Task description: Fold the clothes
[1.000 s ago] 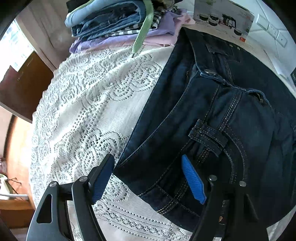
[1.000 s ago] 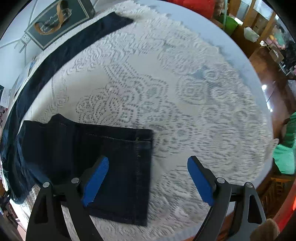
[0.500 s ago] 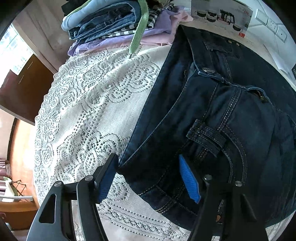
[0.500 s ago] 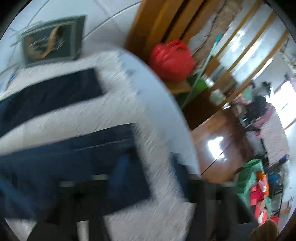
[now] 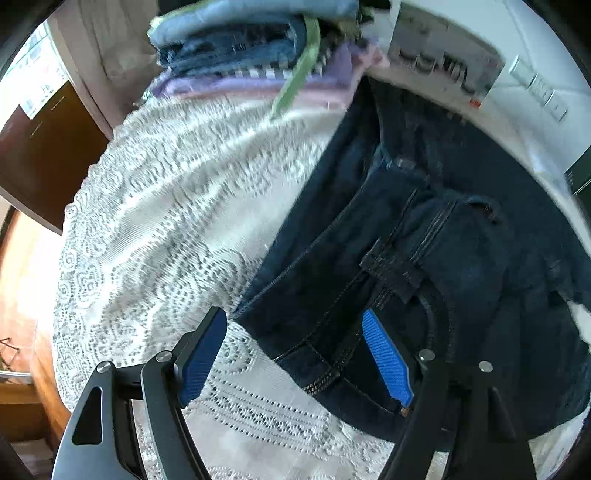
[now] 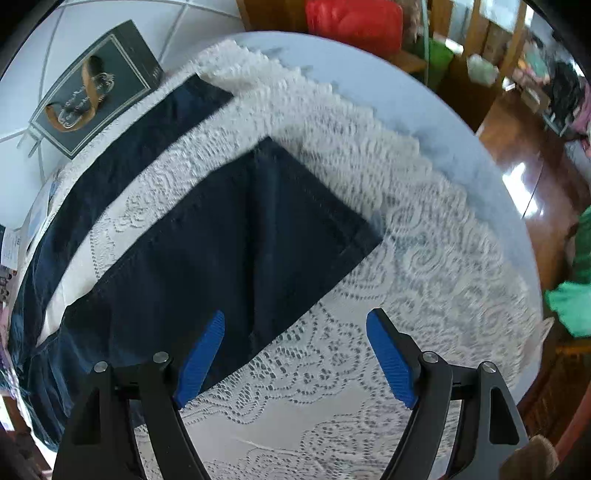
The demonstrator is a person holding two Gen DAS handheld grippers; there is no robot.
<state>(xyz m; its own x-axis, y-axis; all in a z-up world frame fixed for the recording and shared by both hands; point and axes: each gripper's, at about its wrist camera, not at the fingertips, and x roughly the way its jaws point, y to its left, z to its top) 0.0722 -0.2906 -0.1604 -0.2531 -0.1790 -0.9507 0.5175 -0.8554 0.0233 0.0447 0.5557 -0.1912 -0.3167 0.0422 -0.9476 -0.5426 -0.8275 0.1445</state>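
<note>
Dark blue jeans (image 5: 436,236) lie spread on a white lace tablecloth (image 5: 177,206). In the left wrist view the waistband corner with a belt loop sits between the blue pads of my left gripper (image 5: 295,354), which is open and hovers over that corner. In the right wrist view the near trouser leg (image 6: 236,236) ends in a hem near the table's edge, and the far leg (image 6: 129,144) runs along the wall. My right gripper (image 6: 295,354) is open, with its left pad over the near leg's edge and lace between the pads.
A stack of folded clothes (image 5: 251,48) sits at the far end of the table. A printed box (image 5: 447,62) and a dark picture box (image 6: 96,88) lean by the wall. The round table edge (image 6: 480,155) drops to a wooden floor; a red bag (image 6: 354,18) is beyond.
My right gripper swung fast along the near leg towards its hem end. The left gripper edged slightly forward over the waistband corner. Both stayed open.
</note>
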